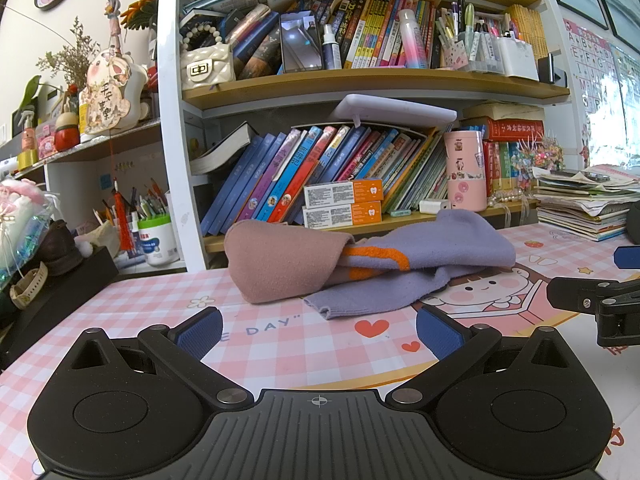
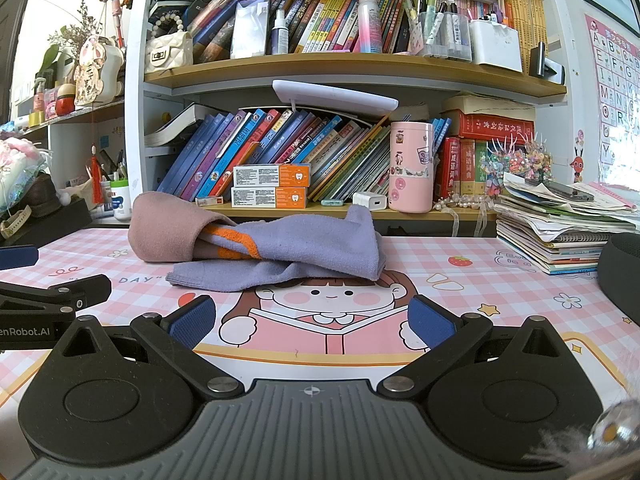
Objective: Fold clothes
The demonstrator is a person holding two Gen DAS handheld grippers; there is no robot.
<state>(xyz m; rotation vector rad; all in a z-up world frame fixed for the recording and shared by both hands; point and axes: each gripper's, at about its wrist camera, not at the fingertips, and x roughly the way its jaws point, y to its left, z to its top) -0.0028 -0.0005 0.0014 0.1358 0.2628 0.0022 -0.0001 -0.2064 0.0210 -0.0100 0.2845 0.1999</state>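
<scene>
Left wrist view shows the garment point(image 1: 372, 264) crumpled in a loose heap on the checked pink mat point(image 1: 280, 344), just before the lowest bookshelf point(image 1: 400, 222): a dusty-pink part bunched at its left end, lilac cloth with orange stripes draped across the rest, one lilac edge lying flat toward the camera. Both the left gripper point(image 1: 319, 334) and right gripper point(image 2: 312, 322) stand spread wide and empty, near the garment but apart from it.
</scene>
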